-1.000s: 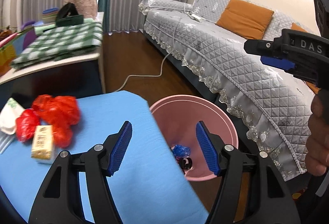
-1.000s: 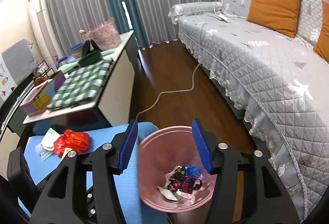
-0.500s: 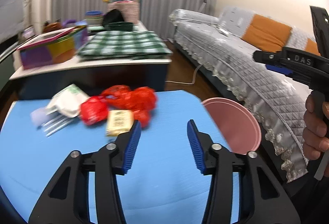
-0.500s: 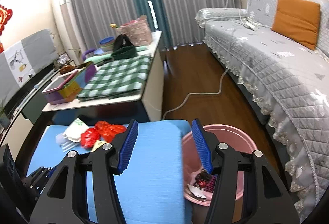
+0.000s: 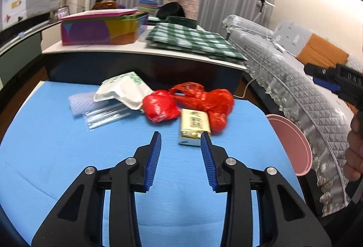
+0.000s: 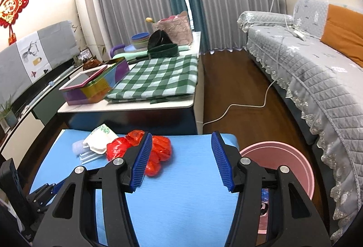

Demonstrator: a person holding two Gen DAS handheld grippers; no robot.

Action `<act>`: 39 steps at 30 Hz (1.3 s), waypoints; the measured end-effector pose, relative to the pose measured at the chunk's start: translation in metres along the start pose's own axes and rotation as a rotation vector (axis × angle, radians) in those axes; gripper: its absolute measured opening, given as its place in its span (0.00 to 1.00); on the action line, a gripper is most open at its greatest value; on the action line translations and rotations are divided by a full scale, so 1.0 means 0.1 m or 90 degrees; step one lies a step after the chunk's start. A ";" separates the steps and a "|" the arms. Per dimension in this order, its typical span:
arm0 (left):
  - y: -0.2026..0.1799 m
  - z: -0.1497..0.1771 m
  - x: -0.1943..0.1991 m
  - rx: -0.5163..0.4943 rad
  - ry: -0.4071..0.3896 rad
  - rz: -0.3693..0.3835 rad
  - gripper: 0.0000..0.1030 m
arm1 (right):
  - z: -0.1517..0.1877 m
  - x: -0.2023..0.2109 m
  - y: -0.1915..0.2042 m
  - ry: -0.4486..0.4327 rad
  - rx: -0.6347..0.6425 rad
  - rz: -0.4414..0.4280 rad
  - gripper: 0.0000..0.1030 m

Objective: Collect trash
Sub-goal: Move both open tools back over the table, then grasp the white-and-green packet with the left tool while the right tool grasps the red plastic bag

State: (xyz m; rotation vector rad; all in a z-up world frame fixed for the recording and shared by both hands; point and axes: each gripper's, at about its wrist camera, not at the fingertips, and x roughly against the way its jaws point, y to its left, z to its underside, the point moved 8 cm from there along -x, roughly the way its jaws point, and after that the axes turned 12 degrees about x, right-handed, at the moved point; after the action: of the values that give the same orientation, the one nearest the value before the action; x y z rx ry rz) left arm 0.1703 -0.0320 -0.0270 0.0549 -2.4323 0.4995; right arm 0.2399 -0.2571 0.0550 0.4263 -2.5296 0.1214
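Observation:
Trash lies on the blue table [image 5: 56, 151]: red plastic bags [image 5: 161, 106], a small yellow carton [image 5: 194, 127], a white food box [image 5: 122, 93] and clear straws [image 5: 106, 114]. My left gripper [image 5: 180, 134] is open and empty, just short of the carton. My right gripper [image 6: 180, 137] is open and empty above the table, with the red bags [image 6: 158, 149] beyond its left finger. The pink bin [image 6: 292, 165] stands on the floor at the table's right edge and holds some trash; it also shows in the left wrist view [image 5: 292, 142].
A white side table [image 6: 136, 106] behind carries a green checked cloth [image 6: 158, 77], a colourful tin [image 6: 95, 83] and bowls. A grey quilted sofa [image 6: 317, 70] runs along the right. A white cable [image 6: 247, 106] crosses the wooden floor.
Both grippers have swung left from over the pink bin to above the blue table. The left gripper now faces the trash pile and its jaws have narrowed.

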 end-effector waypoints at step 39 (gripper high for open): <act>0.98 -0.51 -1.08 0.170 0.014 -0.042 0.35 | 0.35 -1.50 0.69 0.147 0.051 -0.064 0.48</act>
State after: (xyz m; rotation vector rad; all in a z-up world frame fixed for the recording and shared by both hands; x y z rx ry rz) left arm 0.2700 0.0688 -0.0888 0.2411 -2.3200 0.7875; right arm 0.3177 -0.1567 -0.0561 0.5382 -2.2786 0.2215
